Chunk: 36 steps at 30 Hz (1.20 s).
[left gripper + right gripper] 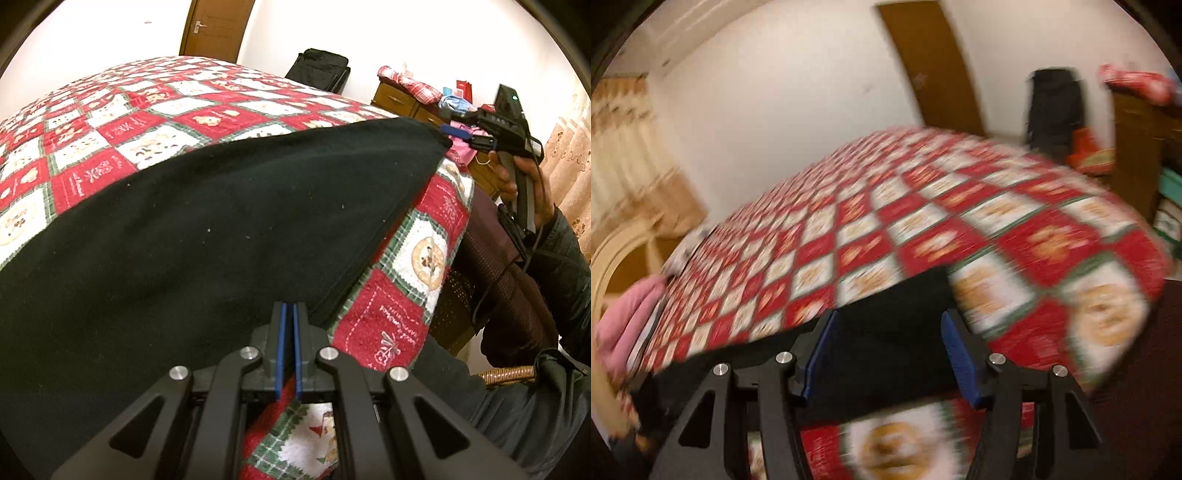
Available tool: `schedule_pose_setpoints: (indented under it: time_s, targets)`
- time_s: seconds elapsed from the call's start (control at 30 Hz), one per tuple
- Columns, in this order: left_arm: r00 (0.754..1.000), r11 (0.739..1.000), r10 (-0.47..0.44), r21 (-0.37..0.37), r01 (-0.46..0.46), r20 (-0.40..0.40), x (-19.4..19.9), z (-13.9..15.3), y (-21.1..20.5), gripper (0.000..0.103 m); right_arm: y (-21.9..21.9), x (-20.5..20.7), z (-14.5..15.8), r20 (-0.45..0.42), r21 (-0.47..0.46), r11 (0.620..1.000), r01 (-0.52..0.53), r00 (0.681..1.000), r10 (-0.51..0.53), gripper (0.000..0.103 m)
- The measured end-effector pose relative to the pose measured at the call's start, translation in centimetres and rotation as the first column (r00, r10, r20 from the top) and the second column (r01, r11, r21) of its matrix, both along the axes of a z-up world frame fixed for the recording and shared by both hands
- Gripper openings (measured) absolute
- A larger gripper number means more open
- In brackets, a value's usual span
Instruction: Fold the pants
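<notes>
At the near edge of a bed, the left gripper (290, 314) is sitting with its blue-padded fingers (282, 347) drawn nearly together, only a thin gap showing between them; its tips are lying at the hem of the black pants (207, 221), and whether any cloth is pinched there cannot be told. The pants are lying flat on the red, white and green patchwork quilt (140, 107), their long axis running across the bed's near edge, from the left side of the left wrist view up to a corner at the right. At that far corner the right gripper (467, 136) is hovering in the person's hand (517, 181), just beside the cloth. Its own blurred view is showing its blue pads (955, 354) standing wide apart, with the dark fabric's edge lying between and beneath them and nothing clamped. Beyond the bed, a wooden dresser (399, 98) is carrying a heap of red checked cloth (410, 85) and other small items on its top; its drawers are closed. A black bag (319, 68) is standing against the white wall, near a brown door (216, 26).
</notes>
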<state>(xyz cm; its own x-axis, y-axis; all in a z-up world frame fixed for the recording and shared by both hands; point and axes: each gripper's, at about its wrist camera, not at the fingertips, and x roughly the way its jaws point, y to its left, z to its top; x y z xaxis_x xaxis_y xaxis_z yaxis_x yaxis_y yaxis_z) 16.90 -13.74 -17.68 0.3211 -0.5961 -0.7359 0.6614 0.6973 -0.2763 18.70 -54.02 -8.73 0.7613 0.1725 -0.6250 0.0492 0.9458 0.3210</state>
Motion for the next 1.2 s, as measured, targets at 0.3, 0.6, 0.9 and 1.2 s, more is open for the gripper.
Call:
schedule_pose_setpoints:
  time_s: [0.3,0.6,0.9,1.2]
  targets:
    - [0.993,0.997,0.054,0.048,-0.060,0.107,-1.4,2.3,2.0,0.006,3.0,1.6,-0.8,-0.099,-0.085,0.996,0.020,0.995,-0.028,0.059]
    - [0.919,0.932,0.331,0.078,-0.354,0.212,-2.3,3.6,12.5,0.040,20.0,7.4,-0.1,-0.080,0.171,0.897,-0.406,0.902,0.424,0.059]
    - [0.878,0.885,0.451,0.046,-0.463,0.159,-2.4,0.5,18.0,0.041,40.2,13.6,-4.8,-0.238,0.393,0.704,-0.591,0.674,0.699,0.059]
    - [0.887,0.900,0.425,0.015,-0.435,0.178,-3.5,0.2,18.0,0.051,48.4,16.3,-7.6,-0.382,0.438,0.683,-0.585,0.566,0.730,0.059]
